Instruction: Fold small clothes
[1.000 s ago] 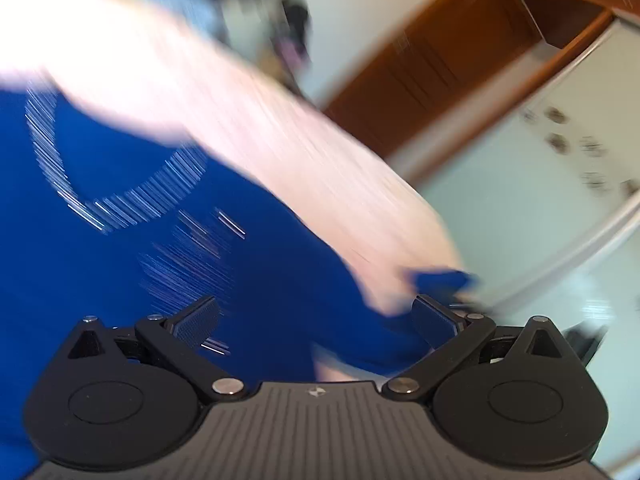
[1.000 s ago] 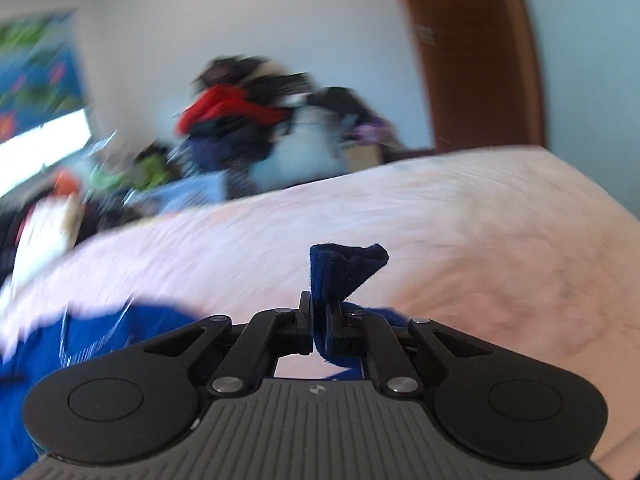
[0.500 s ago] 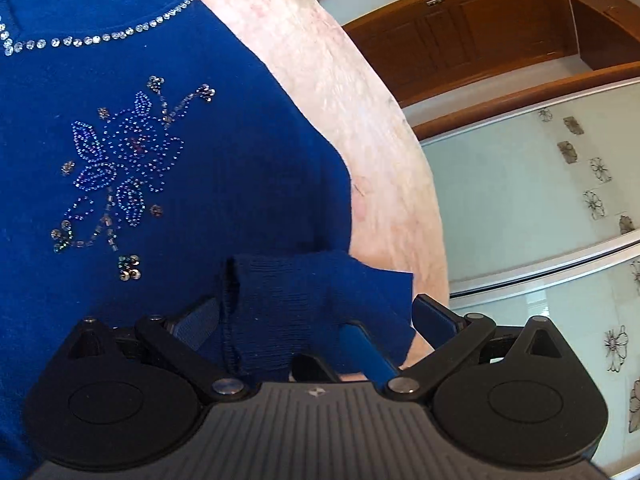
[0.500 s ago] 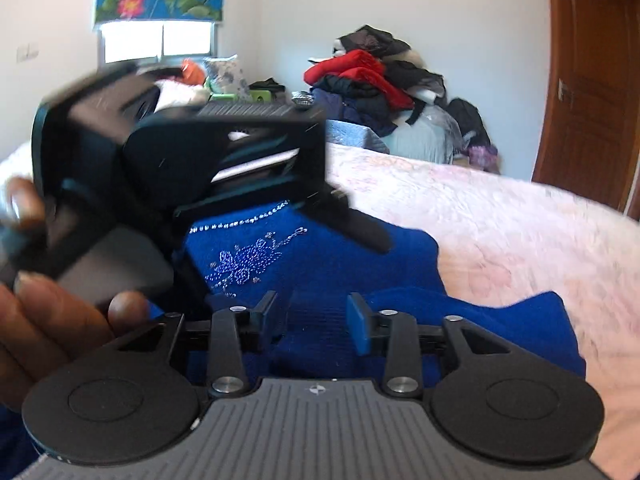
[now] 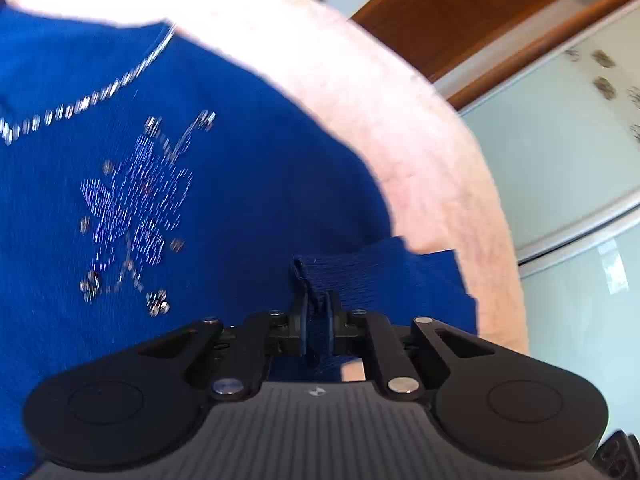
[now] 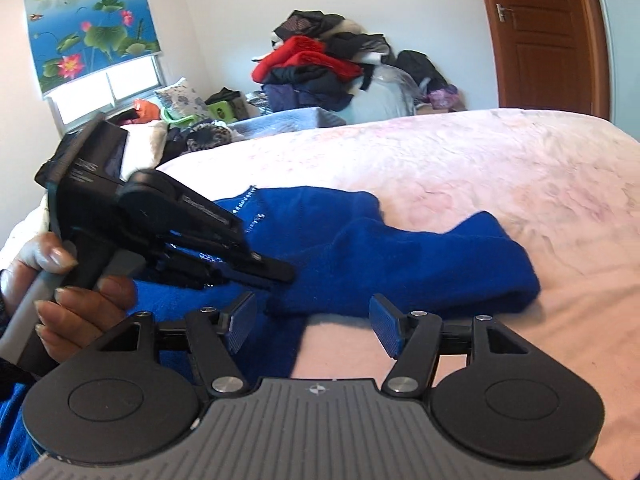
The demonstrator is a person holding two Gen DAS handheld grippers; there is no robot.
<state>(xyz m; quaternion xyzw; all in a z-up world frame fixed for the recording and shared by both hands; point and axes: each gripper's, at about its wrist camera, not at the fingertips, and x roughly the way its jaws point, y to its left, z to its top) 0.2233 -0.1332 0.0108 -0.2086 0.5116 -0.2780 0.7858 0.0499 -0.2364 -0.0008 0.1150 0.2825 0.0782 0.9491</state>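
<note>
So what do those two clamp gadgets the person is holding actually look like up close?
Each is matte black plastic. The right gripper has a ribbed grey body with a small compass-like logo, two round black discs, silver pivot screws and flat blue ridged fingertip pads. The left gripper is built the same; seen from the right wrist view, it is boxy with white lettering, held by a bare hand.

I count one blue sweater [image 6: 360, 248], two grippers, left gripper [image 5: 317, 320] and right gripper [image 6: 312, 320], one clothes pile [image 6: 320, 68], one door [image 6: 540, 32].
</note>
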